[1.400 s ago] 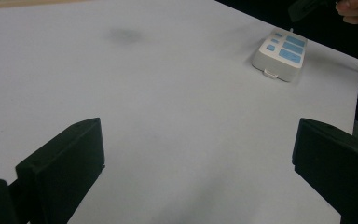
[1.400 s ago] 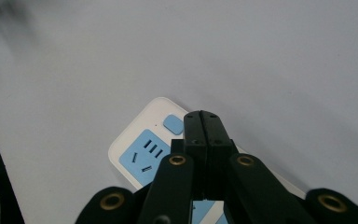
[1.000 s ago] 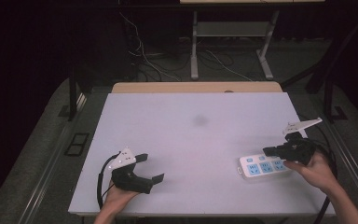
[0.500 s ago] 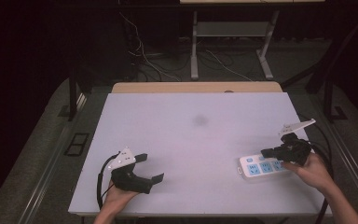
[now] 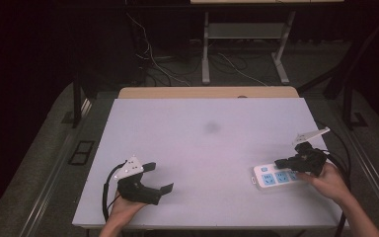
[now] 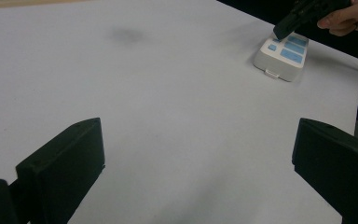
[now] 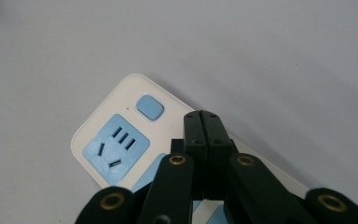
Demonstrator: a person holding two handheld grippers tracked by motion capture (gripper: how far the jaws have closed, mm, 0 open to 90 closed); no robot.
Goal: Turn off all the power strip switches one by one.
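A white power strip (image 5: 276, 175) with blue sockets lies near the table's right front; it is also in the left gripper view (image 6: 282, 58) and in the right gripper view (image 7: 121, 135), where a blue button (image 7: 149, 107) sits at its end. My right gripper (image 5: 280, 163) hovers over the strip, its black jaws pressed together with nothing between them (image 7: 202, 116), the tips just short of the button. My left gripper (image 5: 160, 177) rests at the table's left front, jaws wide apart and empty (image 6: 196, 158).
The white table (image 5: 202, 143) has a faint dark smudge (image 5: 211, 128) near its middle. A wooden strip (image 5: 207, 92) runs along the far edge. Cables (image 5: 338, 148) trail off the right side. Beyond the table stand metal frame legs (image 5: 206, 49) and floor wiring.
The right gripper has shifted slightly over the power strip. The left gripper has kept still.
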